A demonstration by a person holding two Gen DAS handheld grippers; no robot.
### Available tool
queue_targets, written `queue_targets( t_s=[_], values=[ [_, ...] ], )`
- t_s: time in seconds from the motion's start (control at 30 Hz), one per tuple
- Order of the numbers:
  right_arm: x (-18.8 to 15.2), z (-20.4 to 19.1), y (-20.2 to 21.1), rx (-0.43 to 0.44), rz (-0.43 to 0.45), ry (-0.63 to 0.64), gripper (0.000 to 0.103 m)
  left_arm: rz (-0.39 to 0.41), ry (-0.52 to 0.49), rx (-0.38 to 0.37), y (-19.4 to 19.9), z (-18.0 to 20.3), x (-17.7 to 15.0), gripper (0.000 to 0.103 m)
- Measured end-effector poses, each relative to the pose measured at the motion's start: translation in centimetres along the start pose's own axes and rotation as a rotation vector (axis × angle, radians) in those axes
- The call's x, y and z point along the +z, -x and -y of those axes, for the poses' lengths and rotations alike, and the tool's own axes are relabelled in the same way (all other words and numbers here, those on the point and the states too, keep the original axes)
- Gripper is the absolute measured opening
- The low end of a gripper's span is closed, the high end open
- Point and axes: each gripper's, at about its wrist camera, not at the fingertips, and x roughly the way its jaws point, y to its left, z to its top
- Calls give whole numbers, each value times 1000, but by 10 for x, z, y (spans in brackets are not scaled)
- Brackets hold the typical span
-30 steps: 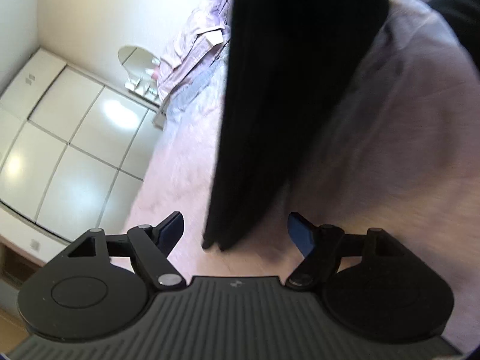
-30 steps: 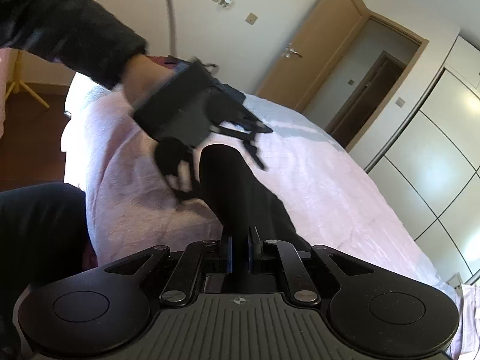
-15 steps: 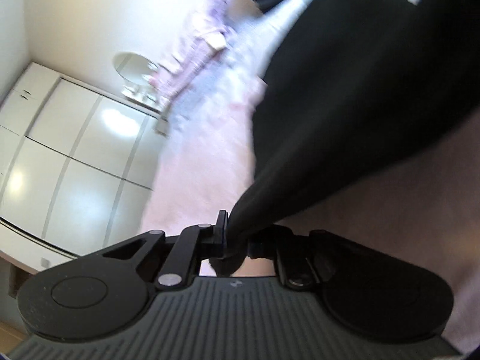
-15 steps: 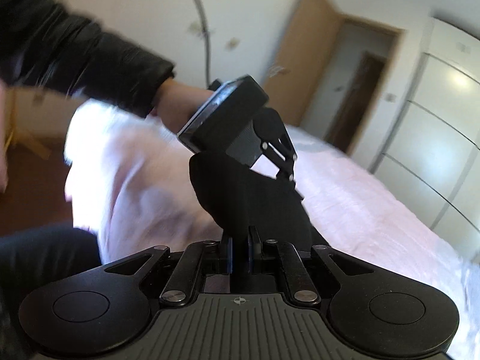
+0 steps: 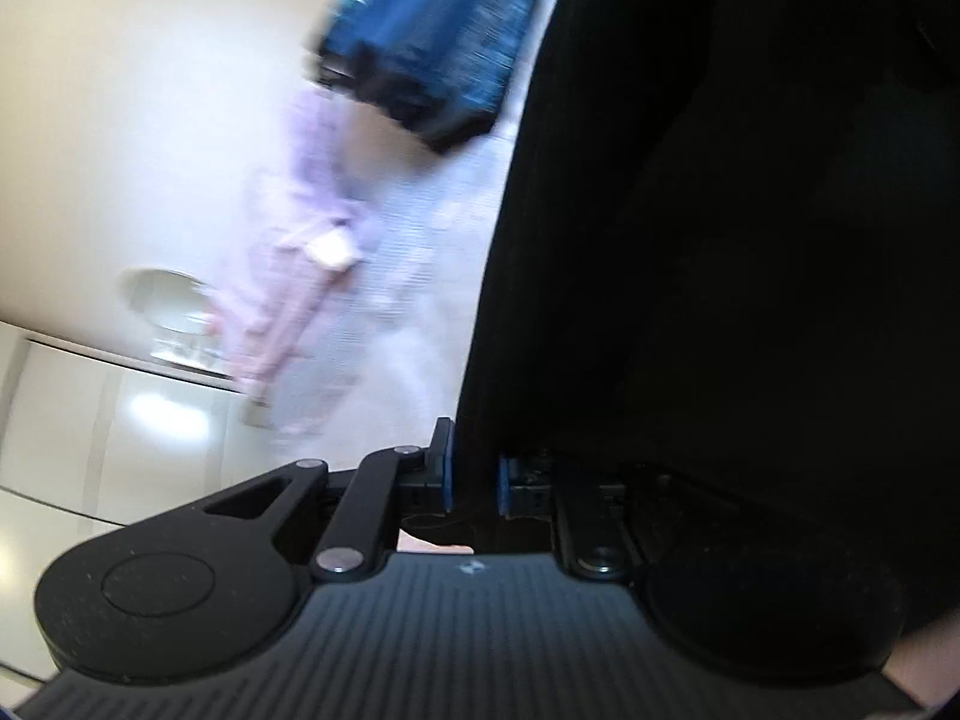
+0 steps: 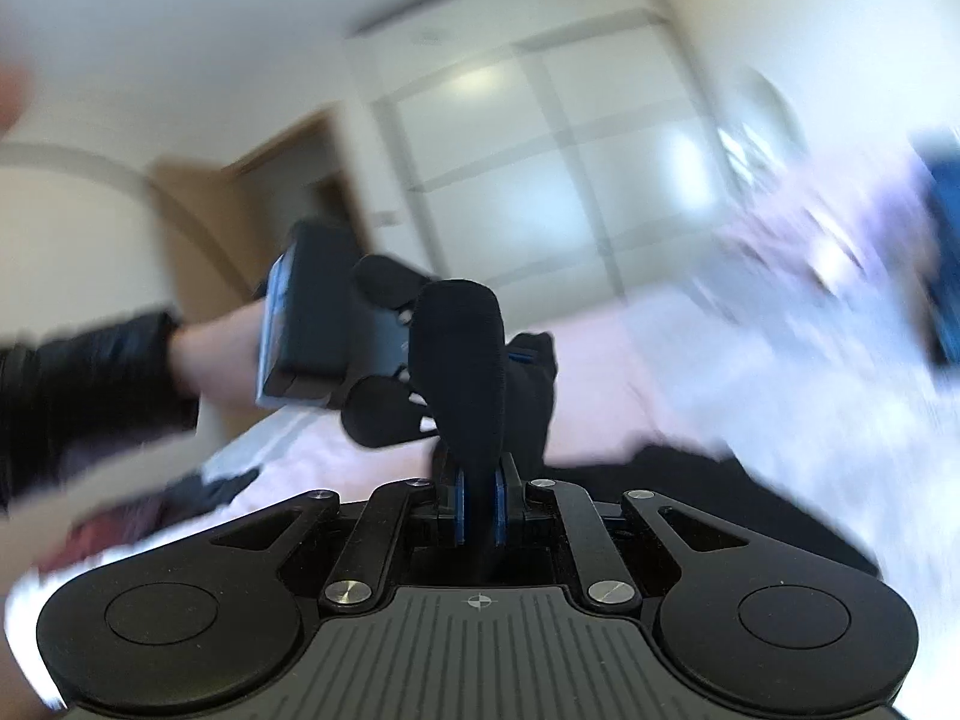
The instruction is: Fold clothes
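A black garment [image 5: 720, 240] fills the right half of the left wrist view. Its edge runs down between the blue pads of my left gripper [image 5: 474, 474], whose jaws are opening slightly while the pads still press on the cloth. In the right wrist view my right gripper [image 6: 478, 504] is shut on a thick fold of the same black garment [image 6: 468, 360], which stands up in front of it. Just beyond, a hand in a black sleeve [image 6: 90, 378] holds the left gripper's housing [image 6: 306, 330] against the cloth. The picture is blurred by motion.
A pink bed cover [image 6: 600, 390] lies under the garment. A blue garment [image 5: 432, 30] and a pink garment [image 5: 288, 276] lie further off on the bed. White wardrobe doors [image 6: 540, 150] and a wooden door frame [image 6: 252, 192] stand behind.
My left gripper, open a second ago, has shut on the black garment's edge and swung across the bed. The right gripper has rolled and moved sideways, still holding the cloth.
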Motion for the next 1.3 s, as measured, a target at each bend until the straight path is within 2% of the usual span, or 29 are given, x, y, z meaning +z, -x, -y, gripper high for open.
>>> queue_targets(
  t_s=[0.1,0.17,0.2,0.23,0.27,0.3,0.33,0.37,0.4,0.43,0.6,0.73,0.77,0.8,0.83,0.9,0.97,1.07,1.17,1.23,1.3],
  values=[
    [-16,63,-1,-59,-49,-263,8,-26,35,-49,-37,22,5,18],
    [-24,95,3,-82,-79,-399,8,-15,72,-46,-38,23,2,19],
    [-24,103,6,-74,-81,-420,8,-6,94,-48,-34,19,0,20],
    [-22,110,9,-65,-82,-438,8,4,118,-51,-28,14,-1,25],
    [-20,111,11,-60,-84,-432,10,13,148,-44,-19,12,-3,39],
    [-18,111,11,-55,-85,-424,17,22,181,-33,-8,11,-6,46],
    [-14,111,13,-58,-82,-418,34,30,231,-25,1,3,-12,52],
    [-9,110,14,-62,-79,-412,41,38,285,-19,10,-7,-19,53],
    [-11,106,13,-56,-74,-409,54,35,345,-14,16,-16,-27,53],
    [-13,101,10,-48,-69,-406,57,30,407,-10,22,-24,-35,54],
    [-11,102,6,-40,-44,-441,57,-41,717,-69,46,-51,-79,54],
    [-5,114,-14,-67,-44,-516,57,-108,822,-125,46,-23,-107,54],
    [-4,114,-18,-88,-55,-524,54,-117,832,-125,40,-13,-109,54],
    [-4,114,-22,-108,-71,-524,19,-125,838,-121,33,-4,-109,54],
    [-1,115,-27,-110,-87,-524,14,-121,847,-112,32,-2,-109,54],
    [13,115,-31,-82,-89,-495,13,-107,867,-90,35,-2,-110,54],
    [36,112,-25,-54,-43,-429,13,-65,892,-76,40,-8,-105,53],
    [47,118,-9,-75,18,-394,12,-47,878,-88,35,-8,-97,52],
    [15,142,-7,-162,-49,-492,12,-61,855,-104,21,0,-94,53],
    [-4,152,-10,-158,-104,-553,13,-66,857,-106,17,1,-94,54],
    [-4,154,-8,-162,-104,-542,14,-67,860,-111,16,0,-94,54]
  ],
)
